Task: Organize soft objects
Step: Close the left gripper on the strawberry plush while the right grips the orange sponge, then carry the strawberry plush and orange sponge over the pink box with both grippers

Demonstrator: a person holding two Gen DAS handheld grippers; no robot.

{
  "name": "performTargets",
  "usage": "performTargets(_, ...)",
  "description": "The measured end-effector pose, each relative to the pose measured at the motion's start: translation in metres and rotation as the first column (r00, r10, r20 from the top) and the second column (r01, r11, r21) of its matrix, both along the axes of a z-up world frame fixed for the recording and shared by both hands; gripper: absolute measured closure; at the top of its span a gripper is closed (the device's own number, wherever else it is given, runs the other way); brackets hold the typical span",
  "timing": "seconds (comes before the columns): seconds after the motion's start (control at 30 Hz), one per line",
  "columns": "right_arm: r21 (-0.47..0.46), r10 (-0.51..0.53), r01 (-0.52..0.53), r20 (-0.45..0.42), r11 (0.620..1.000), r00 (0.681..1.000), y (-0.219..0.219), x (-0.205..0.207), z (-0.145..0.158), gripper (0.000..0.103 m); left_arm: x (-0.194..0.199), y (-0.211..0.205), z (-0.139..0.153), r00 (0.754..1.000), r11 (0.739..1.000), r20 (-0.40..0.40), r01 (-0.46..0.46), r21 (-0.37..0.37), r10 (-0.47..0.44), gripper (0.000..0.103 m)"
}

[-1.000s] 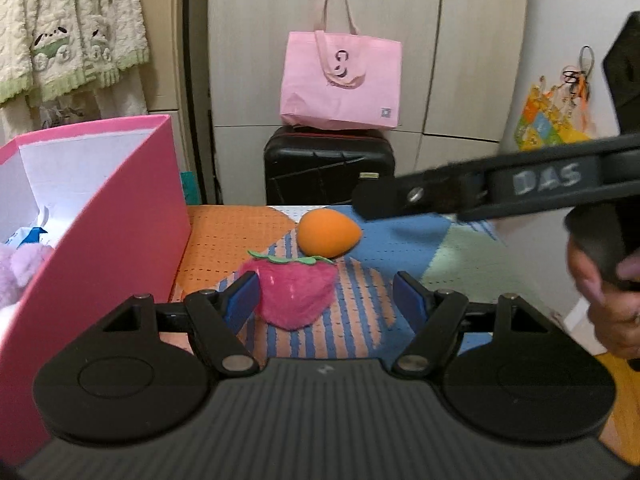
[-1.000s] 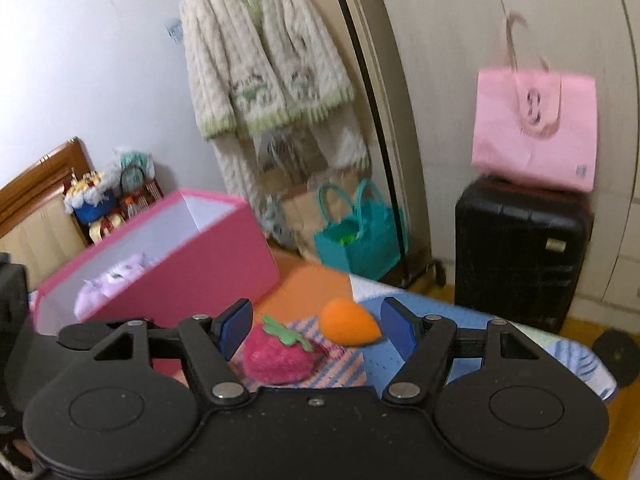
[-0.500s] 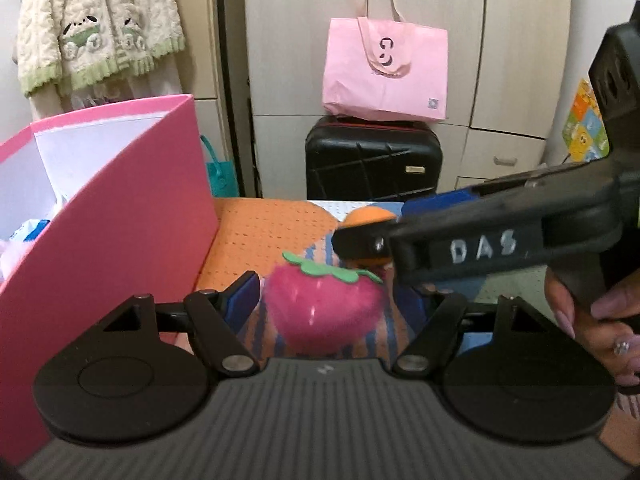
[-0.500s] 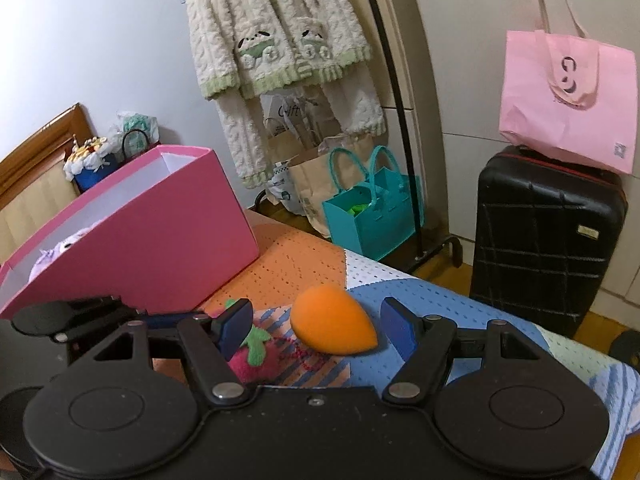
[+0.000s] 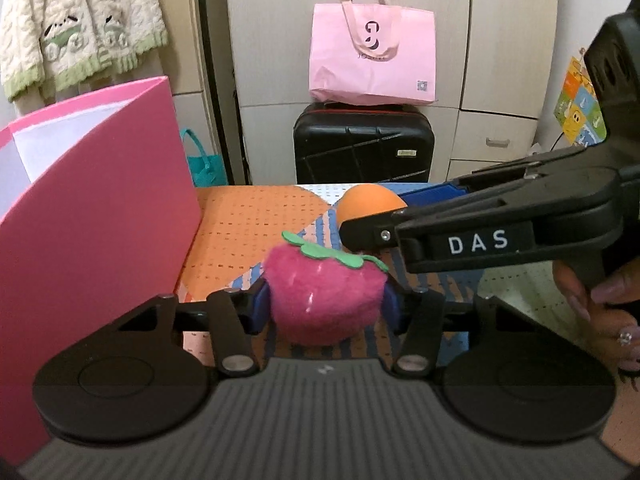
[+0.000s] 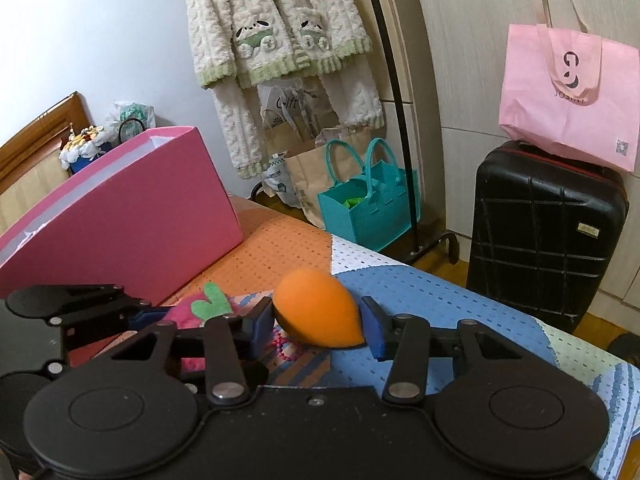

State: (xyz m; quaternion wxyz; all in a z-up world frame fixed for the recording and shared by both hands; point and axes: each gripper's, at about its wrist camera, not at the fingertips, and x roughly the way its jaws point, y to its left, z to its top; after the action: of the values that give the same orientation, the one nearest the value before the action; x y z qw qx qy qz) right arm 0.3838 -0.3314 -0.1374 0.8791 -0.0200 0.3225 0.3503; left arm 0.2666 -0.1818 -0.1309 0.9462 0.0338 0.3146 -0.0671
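A patchwork mat (image 6: 280, 248) of perforated foam, in orange, blue and pale panels with a striped patch, covers the work surface. On its far left stands a tall pink box (image 5: 92, 208) of smooth card, white inside, with straight flat walls. Beyond the mat, against the wardrobe, a black hard-shell suitcase (image 6: 544, 232) with ribbed grooves carries a limp pink tote bag (image 6: 568, 80); left of them sit a teal felt bag (image 6: 368, 208) and a hanging cream cable-knit cardigan (image 6: 272, 28).

The left gripper (image 5: 326, 306) has just been closing, and its blue pads now press both sides of a fuzzy pink plush strawberry (image 5: 324, 300), round and topped with flat green felt leaves, which sits on the striped patch near the box. The right gripper (image 6: 318, 324) has also just been closing; its blue pads bracket a smooth, matte orange sponge (image 6: 318, 312), egg-shaped with its point to the right, lying on the mat just right of the strawberry. The left pad touches it and the right pad sits at its tip, so it looks gripped. In the left wrist view a hand (image 5: 600, 304) holds the right gripper's handle.
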Motion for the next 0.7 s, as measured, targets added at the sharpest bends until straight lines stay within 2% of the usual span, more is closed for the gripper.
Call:
performTargets(0.2, 0.004, -0.011, 0.011, 0.019, 1.000, 1.000, -0.003, -0.010, 0.007, 0.051, -0.012, 0.000, 0.010, 0.999, 1.000, 0.039, 0.029, 0.006, -0.029, 0.052)
performTargets(0.7, -0.022, -0.065, 0.066, 0.029, 0.998, 0.997, -0.009, -0.074, 0.033, 0.052, -0.058, 0.017, 0.036, 0.998, 0.996, 0.016, 0.059, -0.066, -0.058, 0.052)
